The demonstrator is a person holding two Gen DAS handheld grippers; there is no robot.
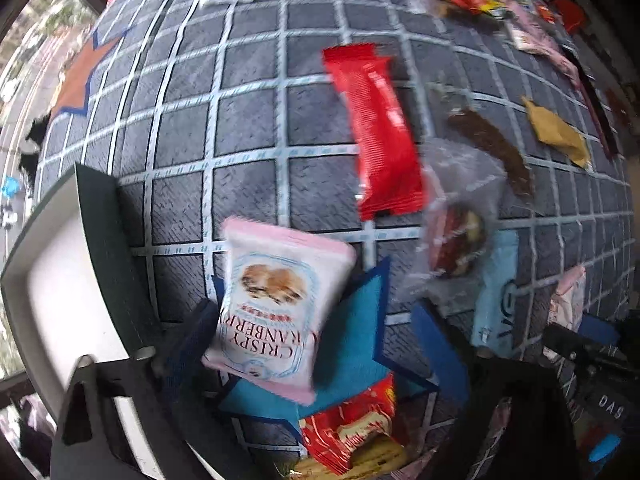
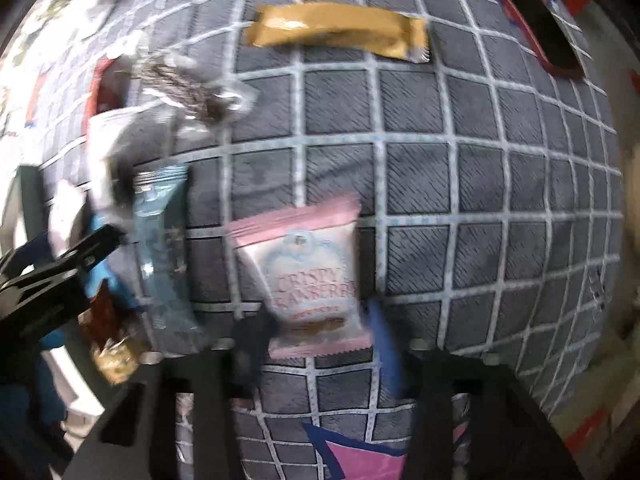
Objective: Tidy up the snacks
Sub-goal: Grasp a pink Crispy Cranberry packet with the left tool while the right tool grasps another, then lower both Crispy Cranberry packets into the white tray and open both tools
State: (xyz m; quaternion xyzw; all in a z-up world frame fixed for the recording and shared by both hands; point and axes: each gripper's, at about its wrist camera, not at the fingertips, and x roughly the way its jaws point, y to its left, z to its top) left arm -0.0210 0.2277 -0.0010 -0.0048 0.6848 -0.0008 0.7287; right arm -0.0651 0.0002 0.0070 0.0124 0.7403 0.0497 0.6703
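Left gripper (image 1: 320,344) – fingers spread, pink cranberry crisp packet (image 1: 280,312) between them over the teal star (image 1: 356,344), grip unclear. Right gripper (image 2: 320,340) – fingers clenched on a second cranberry packet (image 2: 308,276) above the checked mat (image 2: 460,160).

In the left wrist view, a cranberry crisp packet (image 1: 276,312) sits between the left gripper's fingers (image 1: 192,344), over a star mark on the gridded mat (image 1: 248,136). A long snack bar (image 1: 380,136) lies beyond it, a clear-wrapped snack (image 1: 456,236) to its right, an open box (image 1: 60,280) at the left. In the right wrist view, another cranberry packet (image 2: 308,280) stands between the right gripper's fingers (image 2: 384,344), with a wrapped bar (image 2: 340,36) far behind.
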